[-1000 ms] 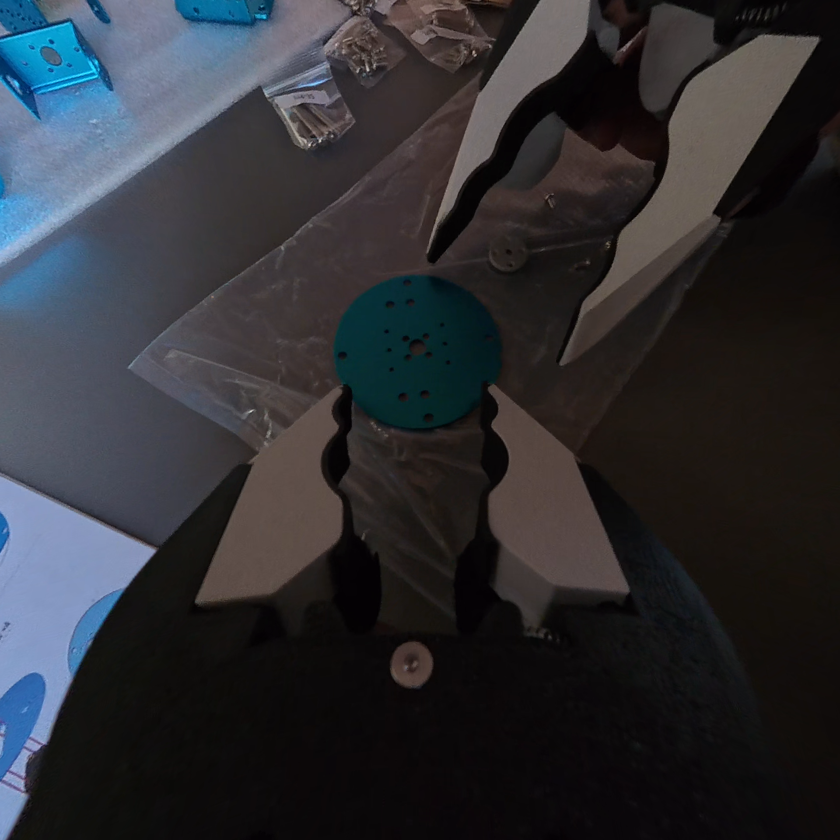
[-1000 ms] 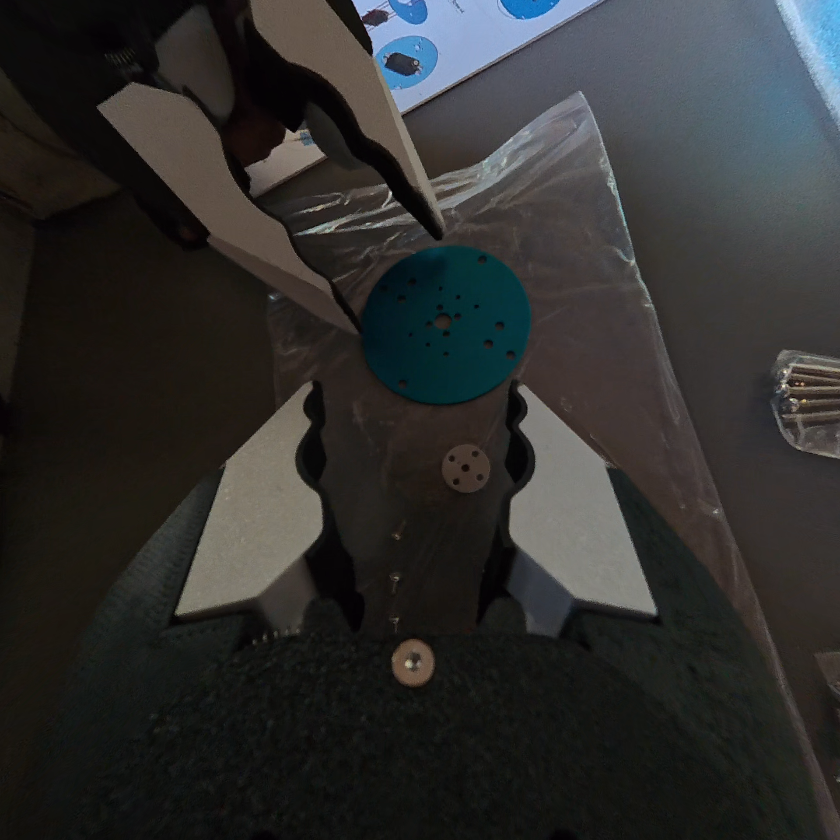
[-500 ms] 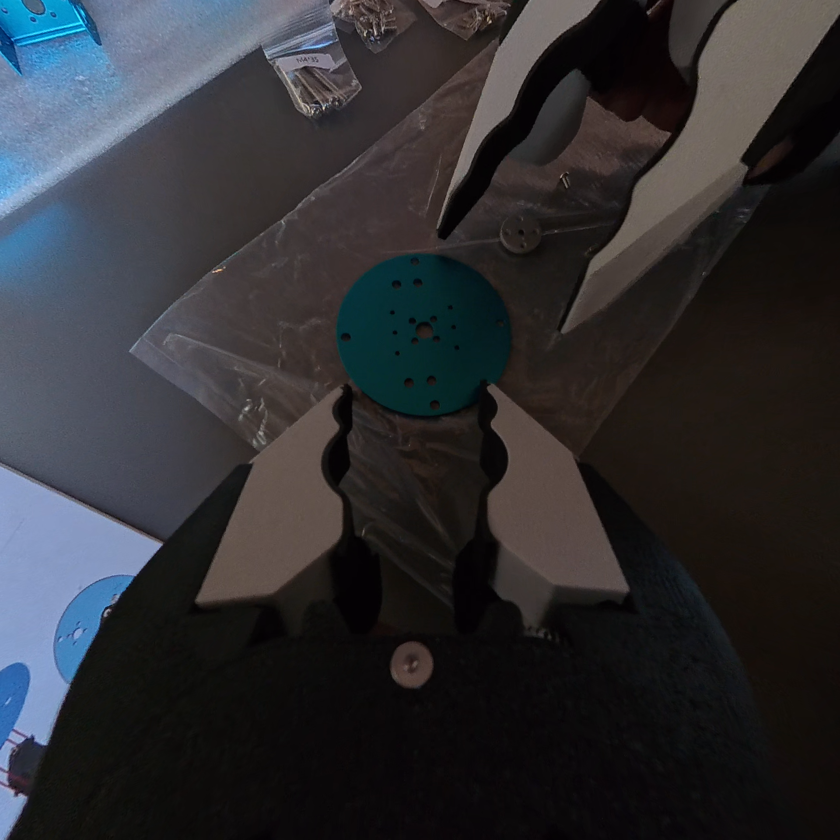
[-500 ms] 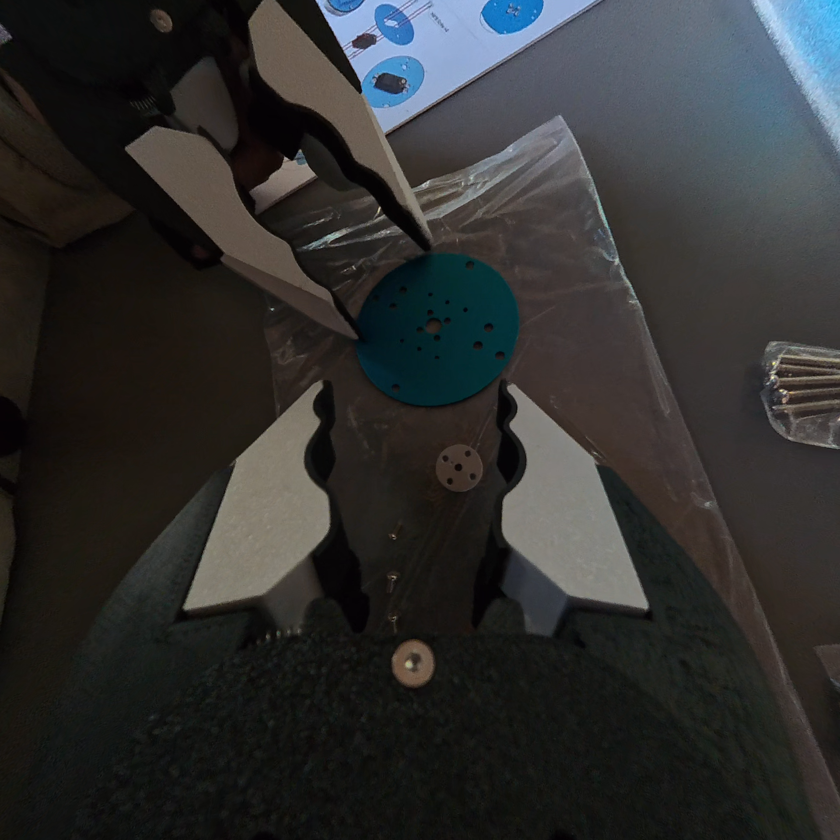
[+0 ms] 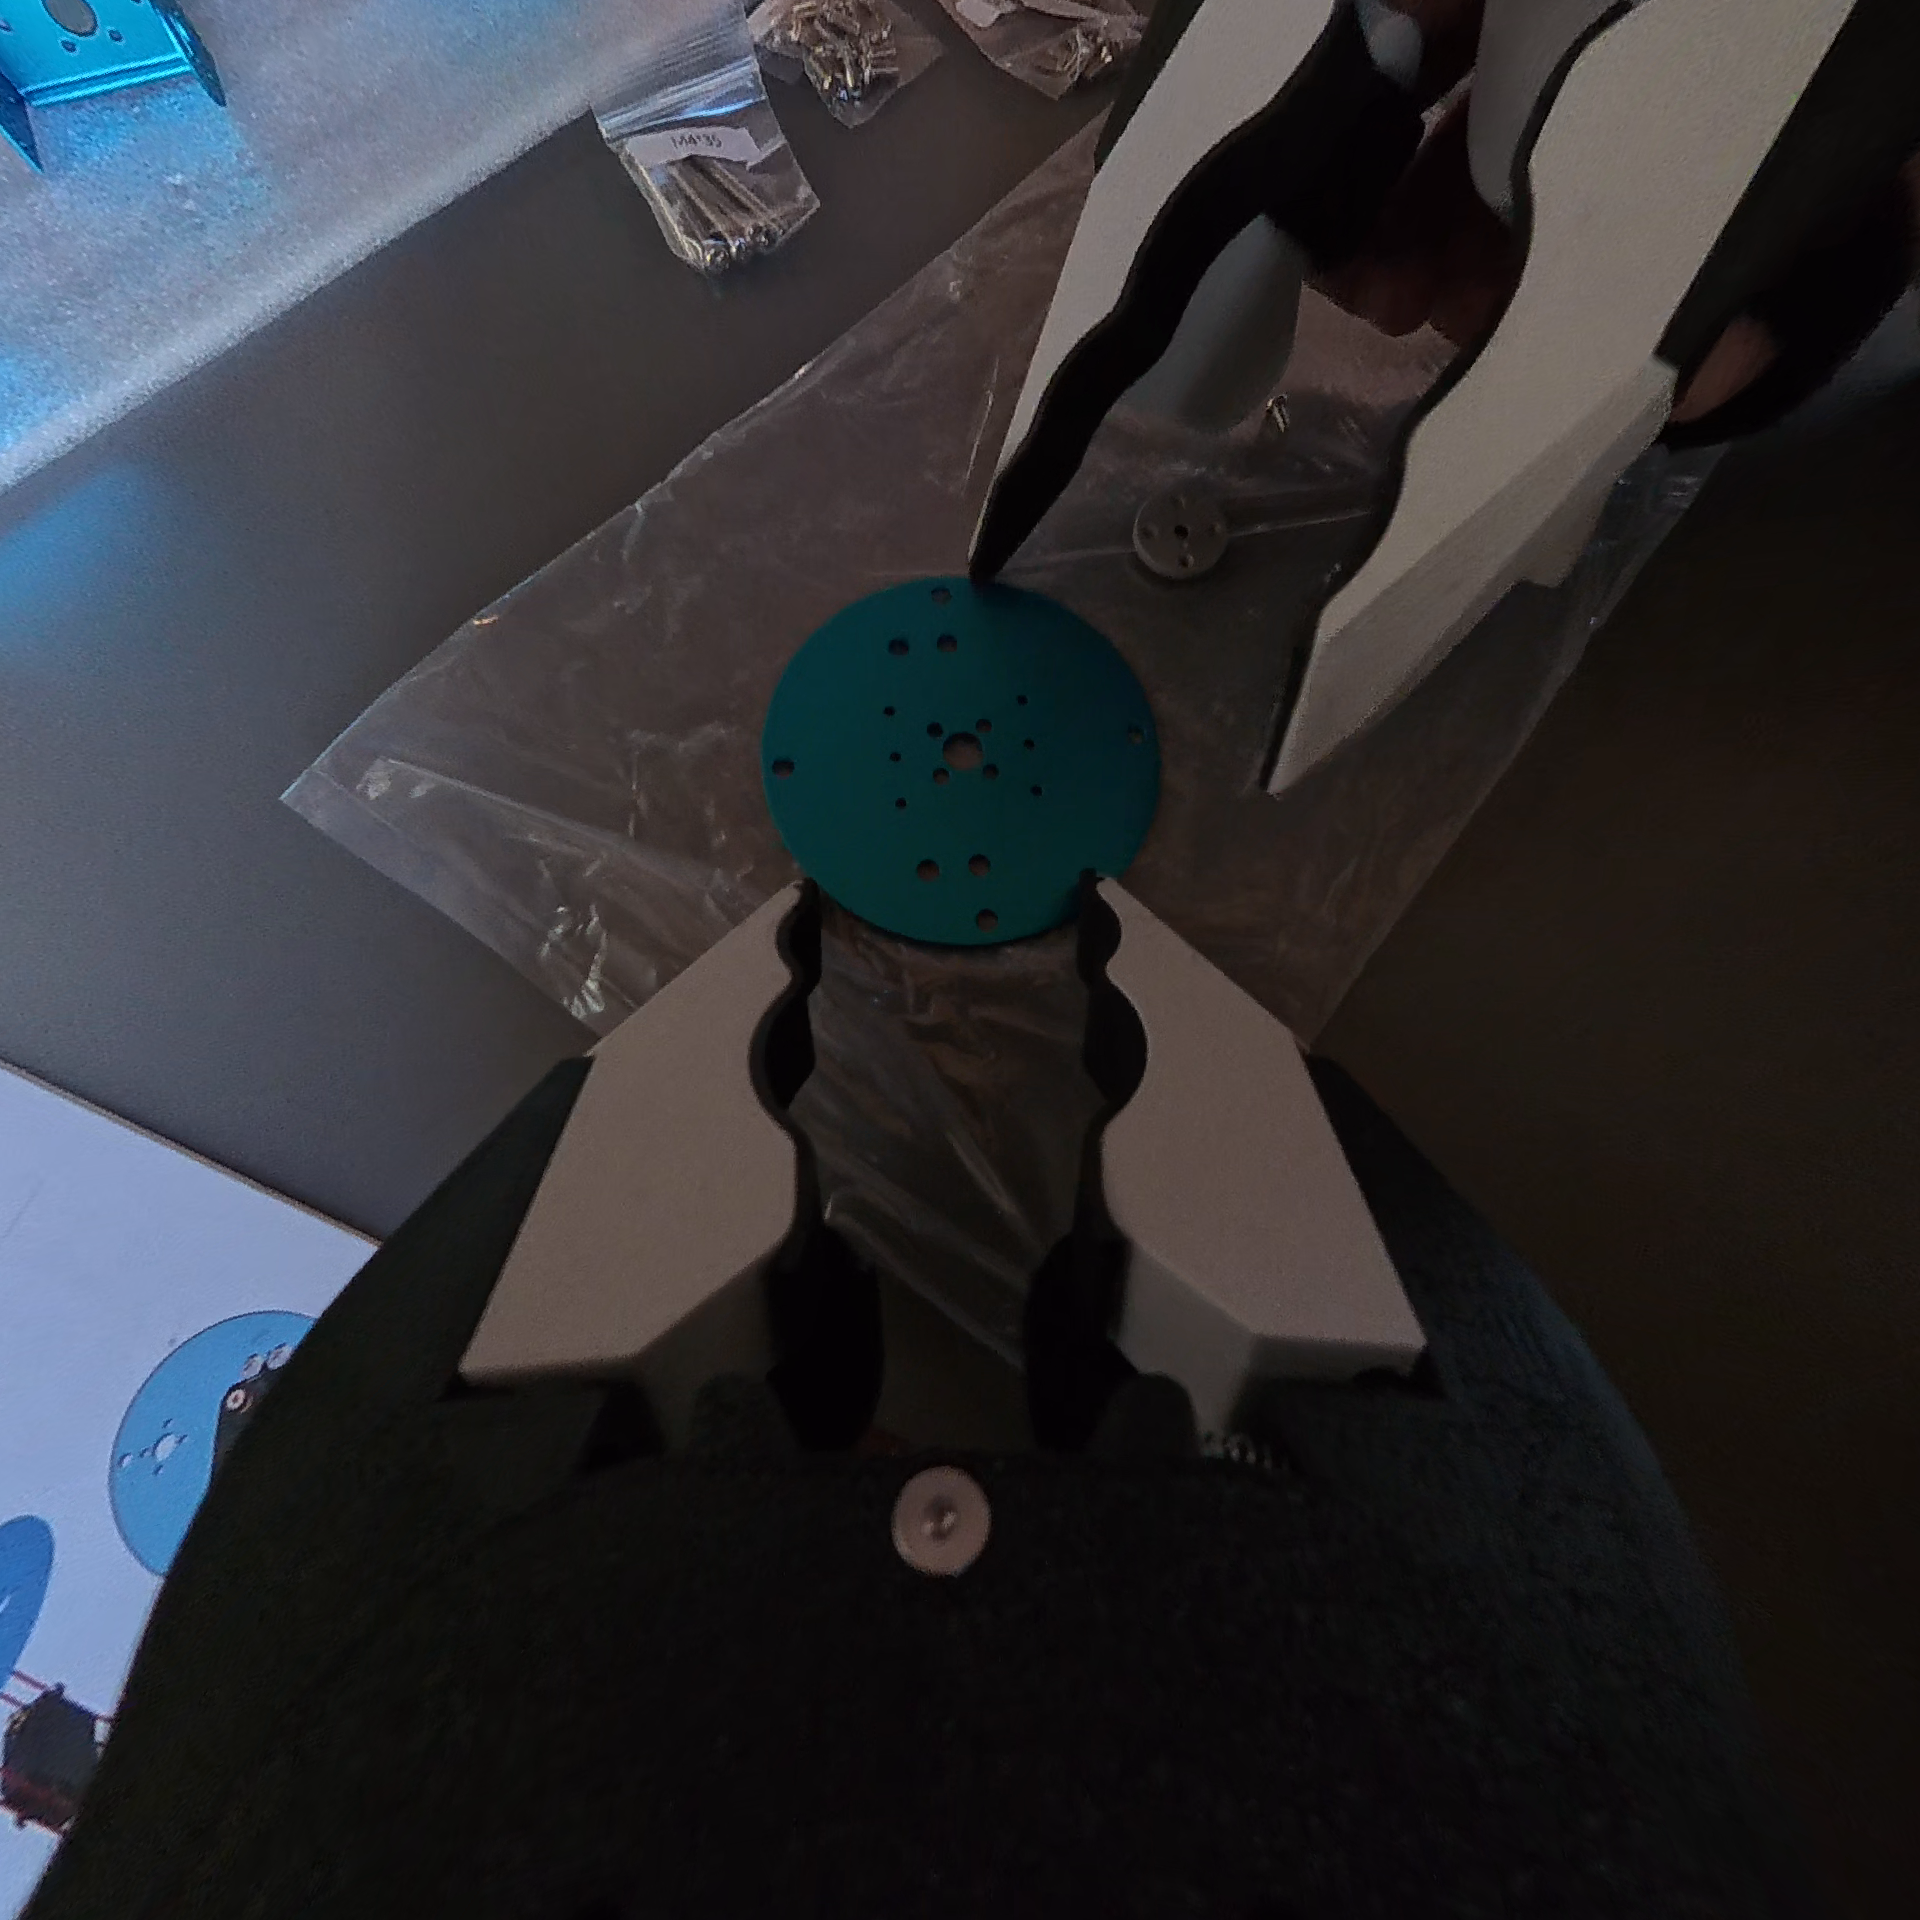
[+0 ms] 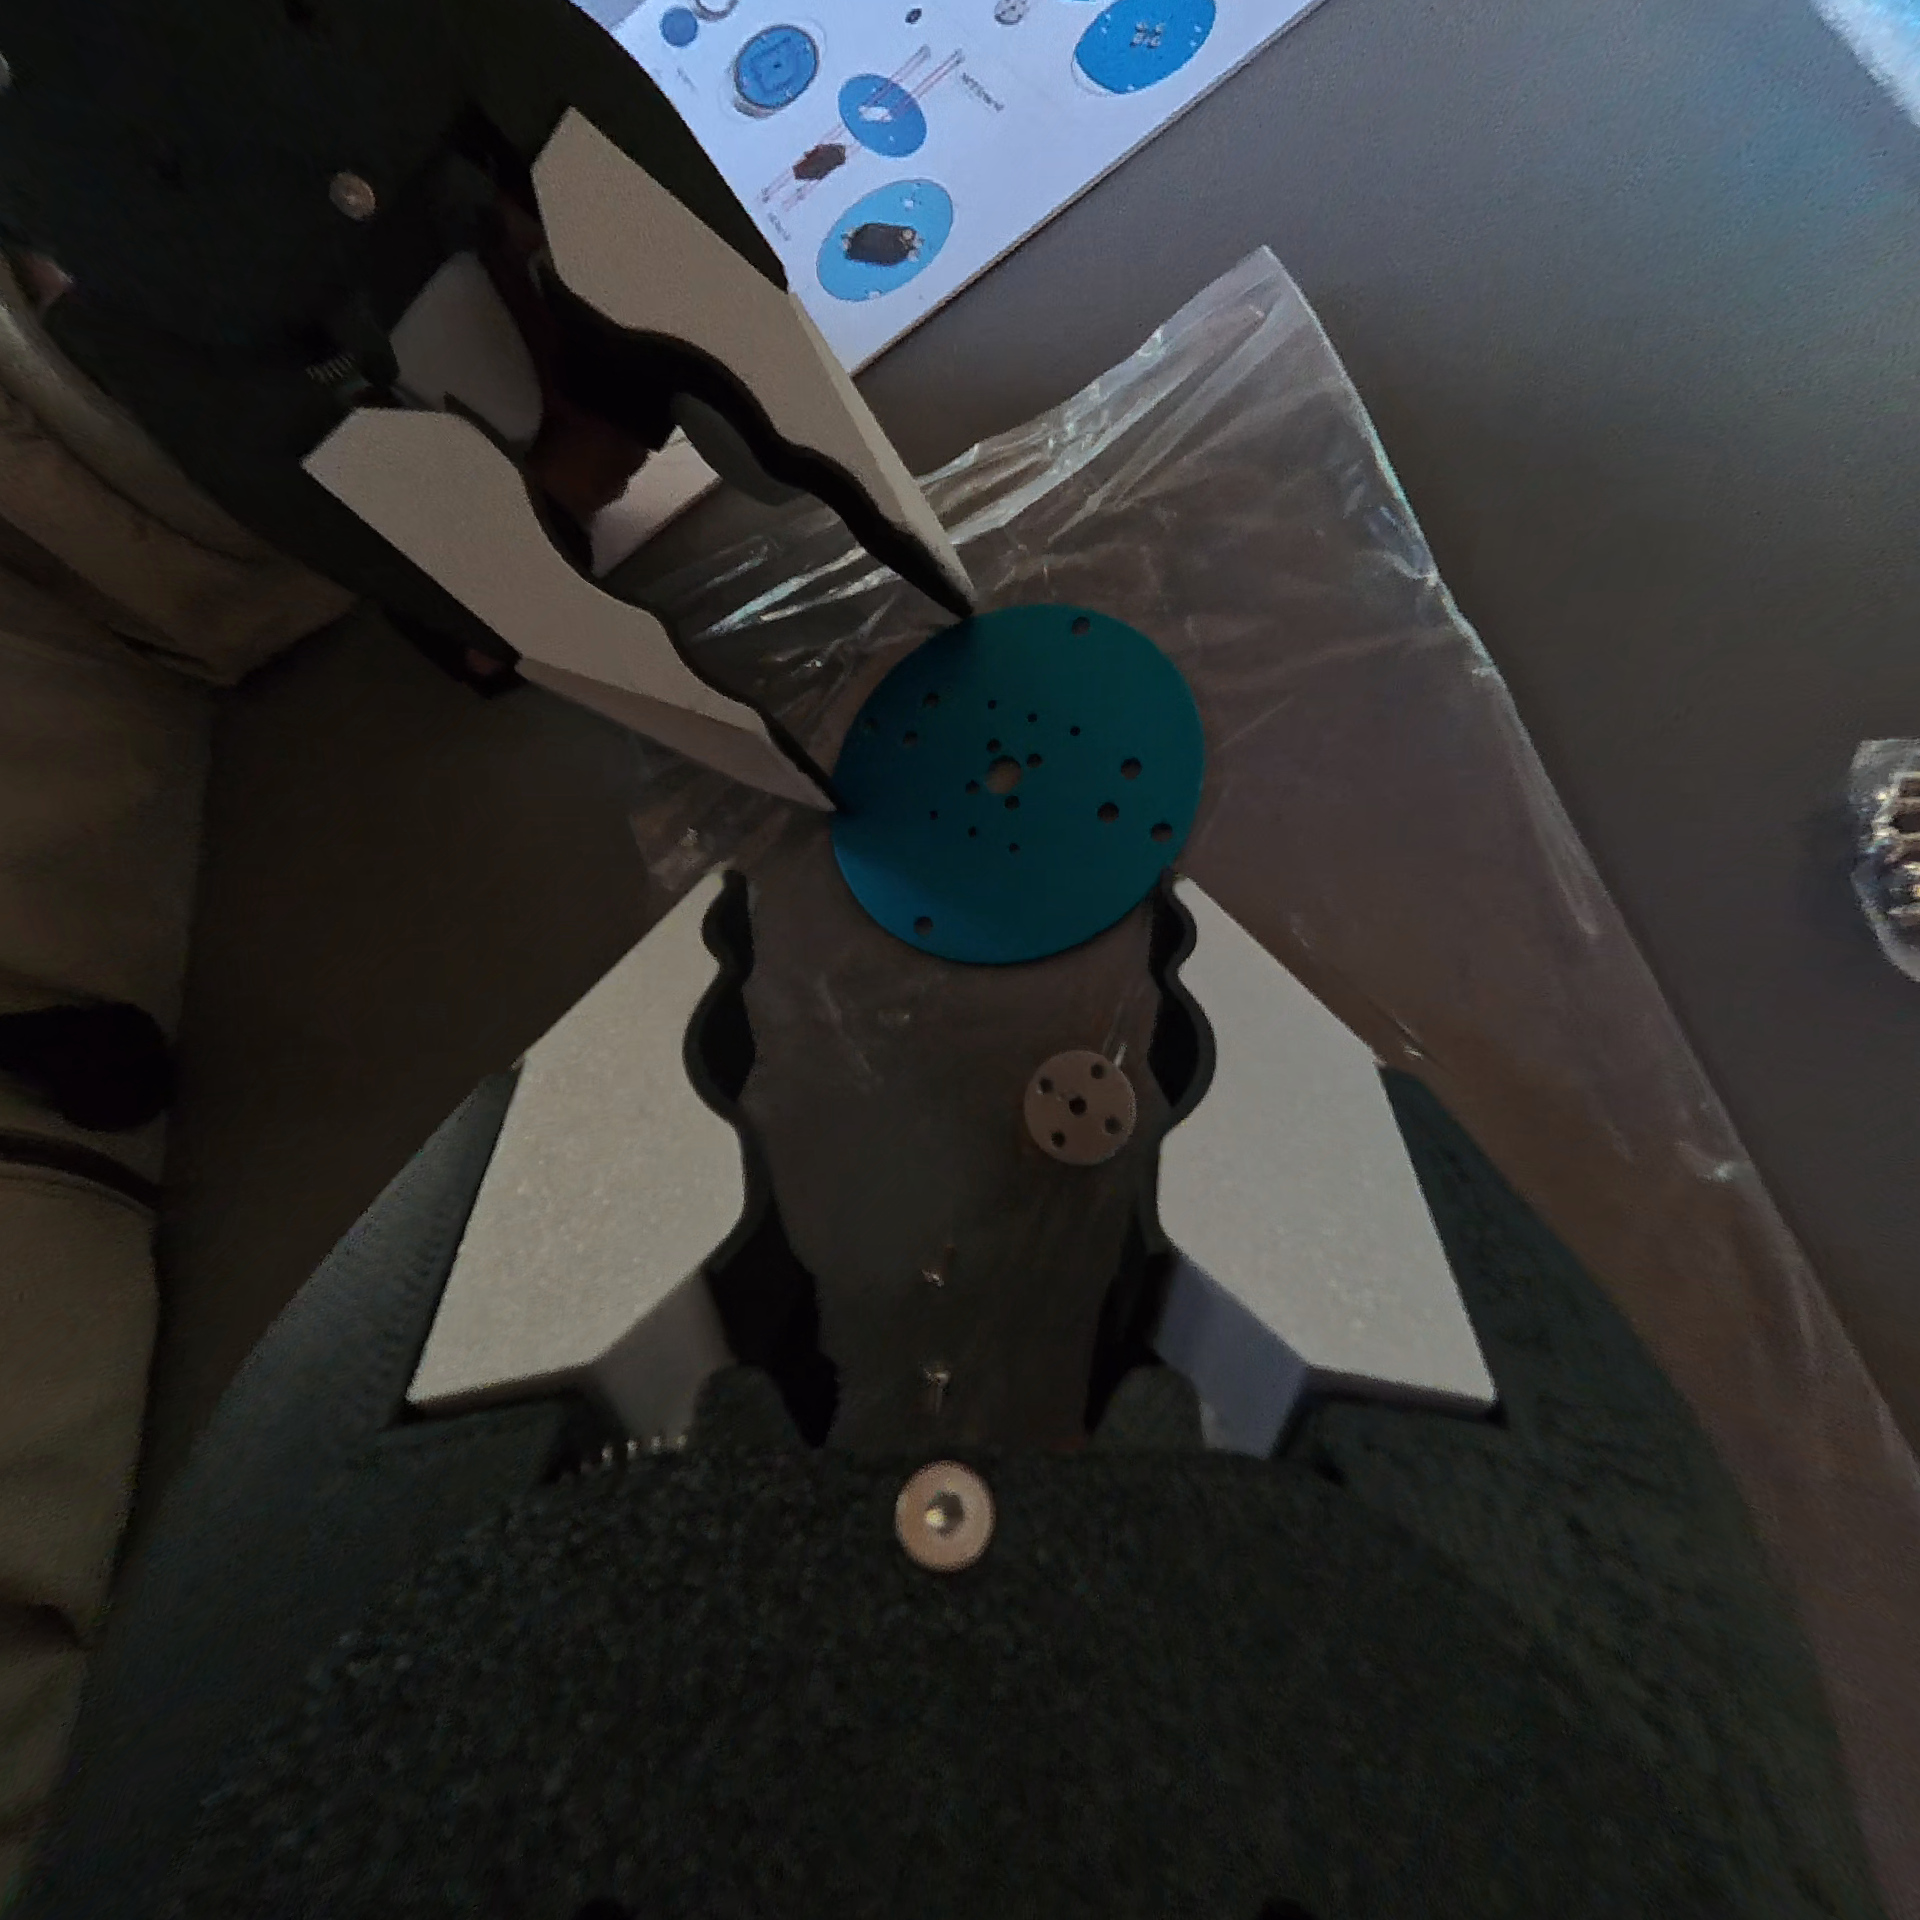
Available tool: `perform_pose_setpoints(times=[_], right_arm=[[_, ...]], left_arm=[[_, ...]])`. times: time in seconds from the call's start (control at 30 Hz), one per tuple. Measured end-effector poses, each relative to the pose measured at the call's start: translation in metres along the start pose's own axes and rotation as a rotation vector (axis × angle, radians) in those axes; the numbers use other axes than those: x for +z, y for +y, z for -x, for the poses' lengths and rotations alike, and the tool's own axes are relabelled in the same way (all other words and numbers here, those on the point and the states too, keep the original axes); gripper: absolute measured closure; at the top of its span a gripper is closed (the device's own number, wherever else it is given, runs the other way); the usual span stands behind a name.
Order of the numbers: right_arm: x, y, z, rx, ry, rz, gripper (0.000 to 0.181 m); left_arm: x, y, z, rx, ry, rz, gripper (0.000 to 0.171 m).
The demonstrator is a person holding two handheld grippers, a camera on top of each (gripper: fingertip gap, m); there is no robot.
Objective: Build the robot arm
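Dim room, dark tabletop (image 5: 312, 540), clear plastic bag (image 5: 644, 665) spread flat. Both the left gripper (image 5: 945, 883) and right gripper (image 6: 951, 883) gape wide, fingertips flanking the teal disc (image 5: 961, 758) lying between them.

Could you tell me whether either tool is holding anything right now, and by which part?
Nothing is held. The round teal perforated metal disc lies flat on the clear plastic bag; the left tool and right tool are open, fingertips at its rim.

A small white label (image 5: 698, 142) sits on a clear plastic bag of long metal screws (image 5: 717, 203). A white printed instruction sheet with blue round diagrams (image 6: 940, 135) carries tiny captions.
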State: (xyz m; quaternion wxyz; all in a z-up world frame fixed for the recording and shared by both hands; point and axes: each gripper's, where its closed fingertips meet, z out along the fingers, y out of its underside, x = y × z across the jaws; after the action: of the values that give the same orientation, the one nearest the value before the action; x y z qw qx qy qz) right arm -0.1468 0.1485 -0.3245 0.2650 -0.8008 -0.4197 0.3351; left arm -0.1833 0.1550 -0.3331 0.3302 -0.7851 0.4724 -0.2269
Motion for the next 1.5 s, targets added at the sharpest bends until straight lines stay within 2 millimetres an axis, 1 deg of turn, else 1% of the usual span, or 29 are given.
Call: perform_pose_setpoints(times=[0.03,0.17,0.27,0.33,0.43,0.5,0.57,0.6,0.67,0.7,0.73,0.77,0.8,0.83,0.97,1.1,1.17,1.23,1.27,1.3,1.37,1.43,1.5], right_arm=[[0.001,-0.001,0.002,0.014,-0.011,-0.009,0.102],[-0.001,-0.004,0.002,0.067,-0.041,-0.026,0.101],[-0.004,-0.011,0.003,0.162,-0.112,-0.089,0.101],[-0.009,-0.016,0.005,0.193,-0.156,-0.137,0.101],[-0.02,-0.029,0.011,0.201,-0.214,-0.223,0.108],[-0.026,-0.039,0.018,0.211,-0.267,-0.276,0.11],[-0.032,-0.046,0.025,0.218,-0.321,-0.321,0.118],[-0.034,-0.048,0.028,0.222,-0.349,-0.331,0.125],[-0.028,-0.046,0.032,0.224,-0.362,-0.3,0.136],[-0.021,-0.041,0.03,0.215,-0.33,-0.264,0.138],[-0.014,-0.036,0.028,0.193,-0.286,-0.228,0.145],[-0.009,-0.033,0.026,0.162,-0.242,-0.2,0.158],[-0.007,-0.034,0.025,0.129,-0.198,-0.187,0.178],[-0.006,-0.036,0.023,0.105,-0.15,-0.186,0.18],[-0.004,-0.041,0.02,0.035,0.028,-0.136,0.181],[-0.007,-0.046,0.013,-0.002,0.249,-0.068,0.181],[-0.013,-0.048,0.009,-0.13,0.428,-0.005,0.18],[-0.022,-0.053,0.006,-0.292,0.632,0.054,0.181],[-0.025,-0.052,0.004,-0.364,0.728,0.1,0.181],[-0.024,-0.049,0.004,-0.43,0.795,0.153,0.181],[-0.017,-0.041,0.002,-0.497,0.896,0.236,0.181],[-0.008,-0.035,0.003,-0.53,0.935,0.268,0.181],[-0.007,-0.032,0.001,-0.576,1.003,0.301,0.181]], left_arm=[[0.0,0.0,0.0,0.001,-0.001,-0.001,0.121],[0.0,0.0,0.0,0.001,-0.002,-0.003,0.121],[-0.001,0.0,0.001,-0.003,-0.003,-0.004,0.121],[-0.001,0.0,0.001,-0.014,-0.001,-0.008,0.121],[-0.002,0.0,0.002,-0.03,0.008,-0.012,0.12],[-0.003,0.0,0.002,-0.041,0.013,-0.019,0.12],[-0.004,-0.001,0.001,-0.053,0.028,-0.027,0.119],[-0.005,-0.001,0.001,-0.056,0.033,-0.026,0.119],[-0.004,0.0,0.0,-0.053,0.032,-0.024,0.12],[-0.004,0.0,0.0,-0.047,0.028,-0.021,0.12],[-0.004,0.0,0.0,-0.043,0.026,-0.019,0.12],[-0.004,0.0,-0.001,-0.04,0.028,-0.018,0.12],[-0.004,0.0,-0.001,-0.042,0.03,-0.019,0.12],[-0.004,0.0,-0.001,-0.044,0.031,-0.018,0.12],[-0.012,-0.006,0.007,-0.1,0.018,-0.069,0.12],[-0.031,-0.016,0.012,-0.127,0.005,-0.173,0.121],[-0.043,-0.021,0.015,-0.151,0.001,-0.216,0.122],[-0.052,-0.023,0.016,-0.225,0.031,-0.239,0.125],[-0.056,-0.024,0.017,-0.27,0.057,-0.248,0.126],[-0.058,-0.025,0.017,-0.313,0.081,-0.258,0.127],[-0.057,-0.027,0.016,-0.386,0.132,-0.276,0.13],[-0.051,-0.025,0.014,-0.465,0.185,-0.26,0.134],[-0.045,-0.024,0.013,-0.561,0.233,-0.25,0.135]])
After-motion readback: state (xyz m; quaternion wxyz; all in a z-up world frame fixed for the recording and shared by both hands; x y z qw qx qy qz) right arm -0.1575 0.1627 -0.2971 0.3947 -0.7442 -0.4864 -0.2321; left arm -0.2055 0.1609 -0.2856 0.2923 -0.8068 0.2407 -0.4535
